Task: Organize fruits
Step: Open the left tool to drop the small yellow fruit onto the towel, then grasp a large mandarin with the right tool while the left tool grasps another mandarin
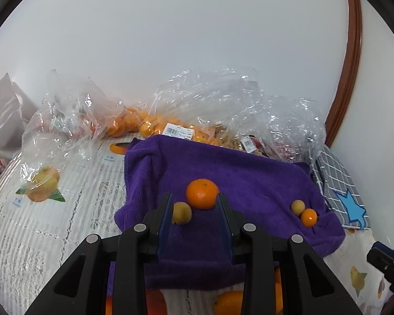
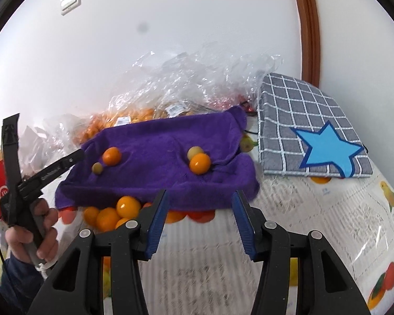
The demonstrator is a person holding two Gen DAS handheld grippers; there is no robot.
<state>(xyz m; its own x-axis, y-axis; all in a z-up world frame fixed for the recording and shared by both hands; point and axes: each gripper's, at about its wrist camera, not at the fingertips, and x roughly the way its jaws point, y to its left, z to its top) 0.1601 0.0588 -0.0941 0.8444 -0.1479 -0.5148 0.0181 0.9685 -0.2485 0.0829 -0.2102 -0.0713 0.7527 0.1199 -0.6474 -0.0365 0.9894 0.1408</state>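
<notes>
Four fruits sit on the purple towel (image 1: 249, 183): an orange (image 1: 202, 193) touching a pale yellow fruit (image 1: 181, 213) on its left part, and a second yellow fruit (image 1: 297, 207) touching a small orange one (image 1: 309, 217) towards its right edge. More oranges (image 2: 113, 214) lie on the table (image 2: 315, 225) at the towel's near edge, partly tucked under it. Barcode labels (image 1: 178, 132) show on the crumpled clear bags (image 1: 223, 105) behind the towel, but their print is too small to read; so is the writing under the fruit pictures on the tablecloth. Right of the towel lies a grey checked cloth (image 2: 302, 110) with a blue star (image 2: 328, 149). The left hand-held gripper (image 1: 194, 204) hangs just above the towel, jaws narrow and empty, the orange and yellow fruit showing just past its tips. The right hand-held gripper (image 2: 201, 198) stands apart over bare tablecloth near the towel's front edge, jaws part open, nothing between them. A hand (image 2: 35, 232) grips the left tool's handle at the right view's left edge. Bag contents are blurred by glare.
</notes>
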